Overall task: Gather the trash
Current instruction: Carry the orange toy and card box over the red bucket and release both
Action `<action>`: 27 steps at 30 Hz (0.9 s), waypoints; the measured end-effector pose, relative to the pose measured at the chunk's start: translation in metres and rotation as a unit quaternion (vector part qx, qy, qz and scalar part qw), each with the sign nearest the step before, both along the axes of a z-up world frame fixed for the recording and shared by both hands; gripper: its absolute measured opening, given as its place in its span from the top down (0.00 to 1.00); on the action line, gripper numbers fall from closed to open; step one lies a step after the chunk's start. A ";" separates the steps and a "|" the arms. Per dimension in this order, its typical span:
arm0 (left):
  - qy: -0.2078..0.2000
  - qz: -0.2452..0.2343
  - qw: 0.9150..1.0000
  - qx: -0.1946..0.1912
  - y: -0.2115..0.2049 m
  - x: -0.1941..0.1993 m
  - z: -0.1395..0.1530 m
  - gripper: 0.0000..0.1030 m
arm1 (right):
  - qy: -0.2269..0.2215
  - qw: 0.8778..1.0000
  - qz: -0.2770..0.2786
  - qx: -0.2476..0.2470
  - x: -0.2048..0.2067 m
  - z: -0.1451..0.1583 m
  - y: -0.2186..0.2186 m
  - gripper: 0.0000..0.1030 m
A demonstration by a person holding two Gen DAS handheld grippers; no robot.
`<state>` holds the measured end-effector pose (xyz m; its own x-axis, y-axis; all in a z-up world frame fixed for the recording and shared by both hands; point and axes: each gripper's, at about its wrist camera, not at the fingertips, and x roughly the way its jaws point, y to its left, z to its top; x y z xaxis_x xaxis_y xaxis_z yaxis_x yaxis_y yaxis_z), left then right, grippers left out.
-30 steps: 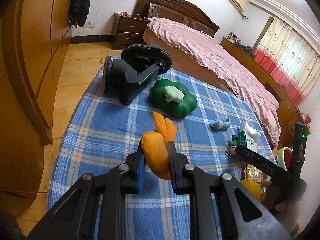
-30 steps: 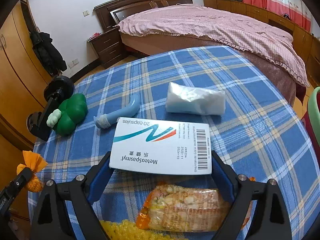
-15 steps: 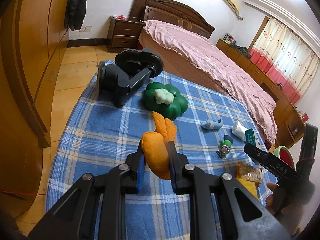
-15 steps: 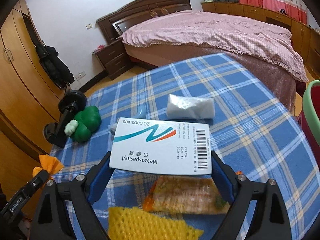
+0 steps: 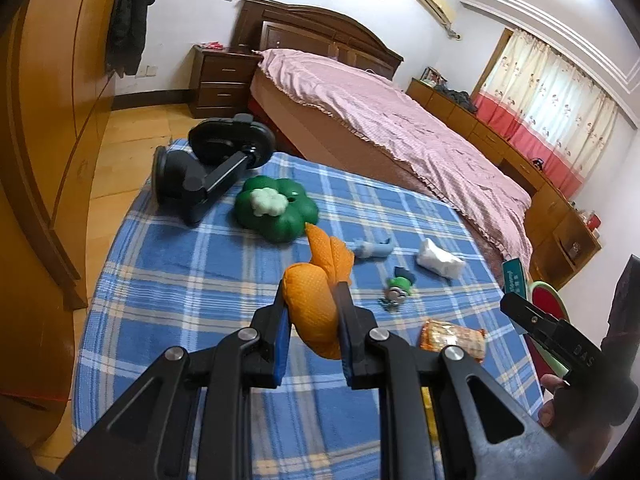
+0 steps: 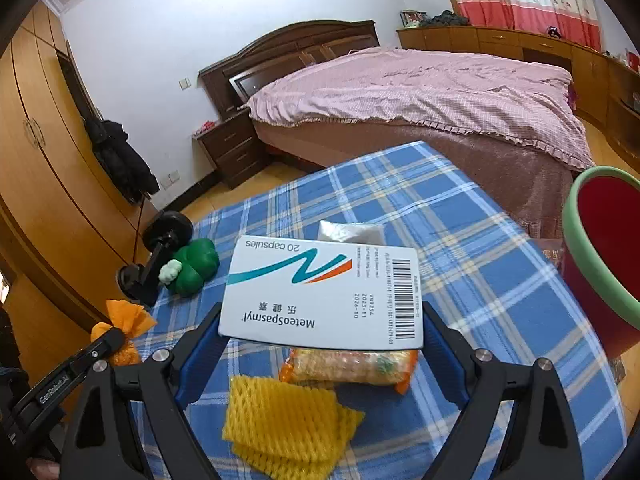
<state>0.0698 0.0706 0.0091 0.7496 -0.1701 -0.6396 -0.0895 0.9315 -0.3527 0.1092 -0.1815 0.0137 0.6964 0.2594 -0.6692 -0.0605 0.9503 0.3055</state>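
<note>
Your right gripper (image 6: 322,332) had its fingers spread wide yet clamped on the ends of the white capsule box (image 6: 324,292), long axis across the fingers, with the red bin (image 6: 600,256) at the right edge of that frame, so the right hand looked nearer to it. Your left gripper (image 5: 312,320) held the orange net bag (image 5: 316,304) between nearly closed fingers, mid-frame. Below lay the blue plaid surface (image 5: 180,280), in a bedroom with a pink-covered bed (image 5: 400,120).

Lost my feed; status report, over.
Left hand-held gripper shut on orange wrapper. Right hand-held gripper shut on pill box. Bin at right, path clear.
</note>
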 end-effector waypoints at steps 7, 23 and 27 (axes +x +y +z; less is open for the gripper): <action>-0.008 -0.020 1.000 -0.004 -0.021 -0.007 0.012 0.80 | -0.016 1.000 -0.015 0.012 -0.025 0.012 -0.024 0.11; -0.023 -0.104 0.994 -0.003 -0.097 -0.006 0.052 0.80 | -0.058 0.994 -0.086 0.024 -0.071 0.037 -0.107 0.11; -0.029 -0.130 0.991 0.004 -0.123 0.000 0.061 0.80 | -0.069 0.991 -0.114 0.030 -0.079 0.041 -0.134 0.11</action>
